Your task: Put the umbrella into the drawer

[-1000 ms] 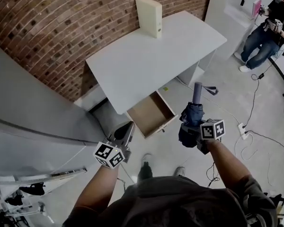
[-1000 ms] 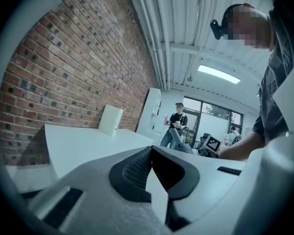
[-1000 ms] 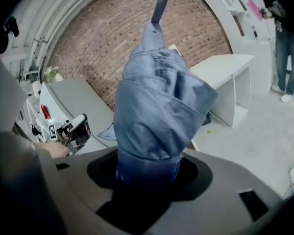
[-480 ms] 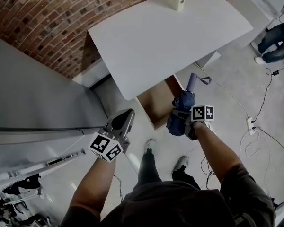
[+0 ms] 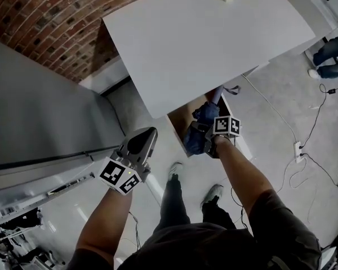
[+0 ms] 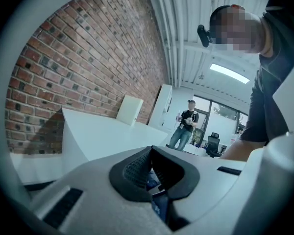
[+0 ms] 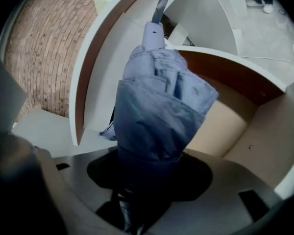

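Blue umbrella; white desk; red-brick wall.

I assess this as an office-type workspace. Evidence: exposed brick wall, white tabletop, swivel office chair beside a glazed partition, ceiling strip light, power strip on a concrete floor.

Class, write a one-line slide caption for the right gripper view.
Right claw grips a folded blue umbrella, pointed toward the open drawer.

The drawer sticks out from under the bench. The umbrella is above it. A brick wall is behind the bench.
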`<action>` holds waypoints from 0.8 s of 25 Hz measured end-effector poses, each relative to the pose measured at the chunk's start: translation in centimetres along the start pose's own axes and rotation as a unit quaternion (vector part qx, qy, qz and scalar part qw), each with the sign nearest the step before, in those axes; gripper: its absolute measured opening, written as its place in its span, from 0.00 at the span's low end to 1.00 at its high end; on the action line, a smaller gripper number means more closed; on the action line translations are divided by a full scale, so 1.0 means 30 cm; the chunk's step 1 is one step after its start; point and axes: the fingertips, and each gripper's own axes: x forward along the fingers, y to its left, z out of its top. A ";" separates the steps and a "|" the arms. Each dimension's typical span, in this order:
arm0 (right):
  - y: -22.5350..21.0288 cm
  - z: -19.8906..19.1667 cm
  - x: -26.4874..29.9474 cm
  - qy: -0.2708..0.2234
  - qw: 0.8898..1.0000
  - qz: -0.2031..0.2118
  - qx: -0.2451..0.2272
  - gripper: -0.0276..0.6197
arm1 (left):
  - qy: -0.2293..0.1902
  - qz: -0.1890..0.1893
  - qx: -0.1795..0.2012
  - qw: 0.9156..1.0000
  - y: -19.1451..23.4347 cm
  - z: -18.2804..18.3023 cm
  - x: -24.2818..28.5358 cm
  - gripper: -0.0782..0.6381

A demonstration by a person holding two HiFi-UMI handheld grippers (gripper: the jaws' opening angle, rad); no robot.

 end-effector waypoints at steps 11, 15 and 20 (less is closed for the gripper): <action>-0.164 0.075 0.193 -0.015 0.997 -0.078 -0.007 0.42 | 0.011 0.004 -0.011 1.000 0.100 -0.099 -0.075 0.11; -0.199 0.069 0.222 -0.013 0.995 -0.100 -0.018 0.42 | 0.015 0.005 -0.014 1.000 0.119 -0.124 -0.085 0.11; -0.213 0.039 0.269 0.013 0.992 -0.121 -0.027 0.42 | 0.014 0.007 -0.021 1.000 0.130 -0.146 -0.080 0.11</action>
